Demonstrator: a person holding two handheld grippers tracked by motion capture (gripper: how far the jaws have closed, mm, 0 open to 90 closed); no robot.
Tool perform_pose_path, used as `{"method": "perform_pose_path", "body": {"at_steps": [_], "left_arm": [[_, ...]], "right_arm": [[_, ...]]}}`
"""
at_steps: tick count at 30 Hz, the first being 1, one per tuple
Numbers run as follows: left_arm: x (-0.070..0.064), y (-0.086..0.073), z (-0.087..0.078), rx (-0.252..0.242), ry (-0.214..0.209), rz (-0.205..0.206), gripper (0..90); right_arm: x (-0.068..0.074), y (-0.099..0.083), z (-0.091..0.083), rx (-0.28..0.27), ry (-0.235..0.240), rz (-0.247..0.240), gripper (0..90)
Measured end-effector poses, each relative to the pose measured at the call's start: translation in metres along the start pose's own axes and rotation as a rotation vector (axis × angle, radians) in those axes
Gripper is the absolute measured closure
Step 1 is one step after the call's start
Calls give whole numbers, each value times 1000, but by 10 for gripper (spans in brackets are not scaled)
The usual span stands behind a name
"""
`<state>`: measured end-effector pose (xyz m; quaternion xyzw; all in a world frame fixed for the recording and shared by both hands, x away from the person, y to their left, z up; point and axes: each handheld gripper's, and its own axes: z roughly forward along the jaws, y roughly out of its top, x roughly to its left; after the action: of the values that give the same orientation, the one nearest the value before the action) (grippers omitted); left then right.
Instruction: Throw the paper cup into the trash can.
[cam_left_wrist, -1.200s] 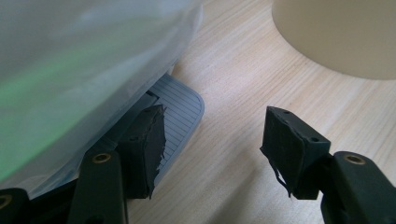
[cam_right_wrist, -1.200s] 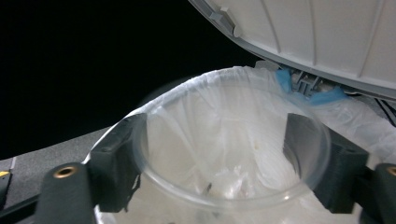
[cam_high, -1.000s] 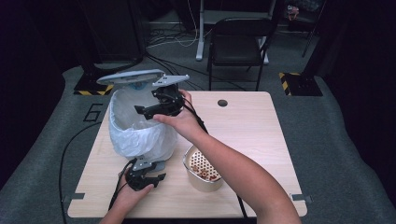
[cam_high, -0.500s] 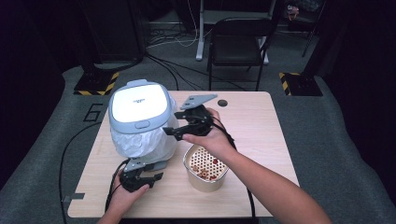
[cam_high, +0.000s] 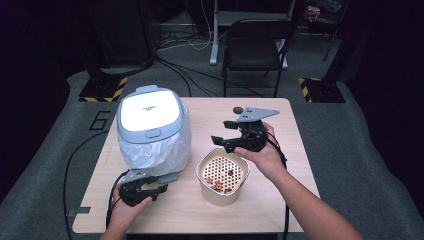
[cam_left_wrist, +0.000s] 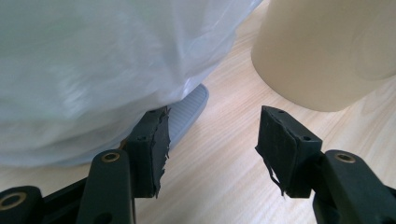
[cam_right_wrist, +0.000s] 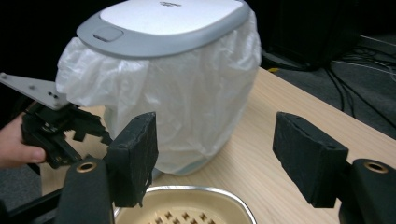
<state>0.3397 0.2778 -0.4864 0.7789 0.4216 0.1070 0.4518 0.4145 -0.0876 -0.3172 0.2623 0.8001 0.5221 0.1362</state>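
Two black handheld claws with frayed foam pads, brass-coloured rivets, grey three-cornered top plates, trailing black cables.

Bright overhead light on the table, dark surroundings, and close plastic perhaps slightly soft-focused.

Overhead view; two close, cooker-facing views

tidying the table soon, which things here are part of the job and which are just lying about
In the job:
cooker, lid shut
basket
right gripper, open above the basket
left gripper, open by the cooker base

Lying about:
chair
dark disc
floor cables
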Motion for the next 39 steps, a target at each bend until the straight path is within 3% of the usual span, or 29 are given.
{"method": "perform_pose_path", "body": {"at_steps": [1,6,9,12,15,17,21,23,28,32,34,39], "left_arm": [[0,-1,-3,3,-1,-12,433],[9,-6,-15,15,-8,19,426],[15,-13,-23,42,-4,16,413],[24,-22,-31,45,28,-3,400],[35,-24,-34,26,66,-30,395],[42,-25,-32,15,107,-34,395],[55,-28,-28,5,157,-62,392],[61,-29,-26,-7,179,-74,382],[68,-32,-17,-13,228,-110,372],[71,-33,-17,-18,258,-95,373],[72,-33,-18,-23,256,-112,373],[71,-33,-18,-20,258,-105,369]], "right_arm": [[-1,-3,-3,-2,-7,4,306],[-8,-28,-27,-2,-78,-6,299],[-14,-50,-42,-2,-127,16,271],[-20,-79,-51,39,-223,2,260],[-29,-111,-55,77,-281,61,255],[-36,-133,-58,93,-355,80,255],[-53,-174,-59,98,-460,143,247],[-63,-194,-55,142,-493,192,246],[-79,-220,-43,196,-495,254,243],[-81,-228,-34,241,-506,235,241],[-81,-229,-33,241,-497,229,241],[-83,-230,-36,214,-504,240,241]]}}
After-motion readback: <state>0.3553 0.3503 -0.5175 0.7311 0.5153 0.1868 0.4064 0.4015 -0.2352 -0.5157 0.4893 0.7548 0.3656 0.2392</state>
